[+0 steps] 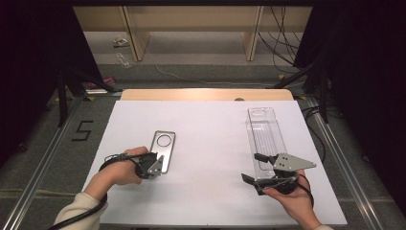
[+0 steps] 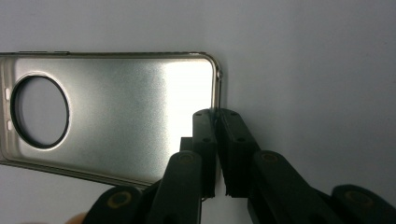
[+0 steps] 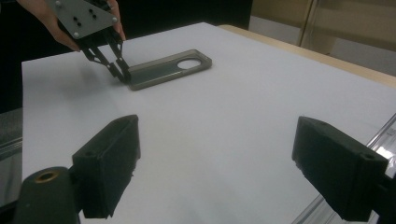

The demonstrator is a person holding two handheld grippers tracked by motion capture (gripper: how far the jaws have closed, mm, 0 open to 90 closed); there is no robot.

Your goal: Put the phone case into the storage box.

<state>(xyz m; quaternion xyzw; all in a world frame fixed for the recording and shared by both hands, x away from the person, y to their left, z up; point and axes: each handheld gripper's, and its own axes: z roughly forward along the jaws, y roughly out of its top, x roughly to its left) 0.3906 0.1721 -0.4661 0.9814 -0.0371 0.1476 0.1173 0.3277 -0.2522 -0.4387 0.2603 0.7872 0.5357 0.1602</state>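
Note:
A silver metal phone case point(image 1: 163, 143) with a round camera hole lies flat on the white table, left of centre. My left gripper point(image 1: 159, 165) is at its near end. In the left gripper view the jaws point(image 2: 217, 115) are pinched on the case's point(image 2: 116, 107) short-end rim, one pad inside and one outside. The right gripper view shows the same grip point(image 3: 123, 74) on the case point(image 3: 168, 70) from across the table. My right gripper point(image 1: 252, 167) stands open at the near end of a clear plastic box point(image 1: 265, 134), jaws wide point(image 3: 217, 126) with only bare table between them.
The white sheet point(image 1: 206, 129) covers the table, and a wooden strip point(image 1: 206, 94) shows along its far edge. Metal rails and cables run on the floor at both sides. Wooden shelving stands behind the table.

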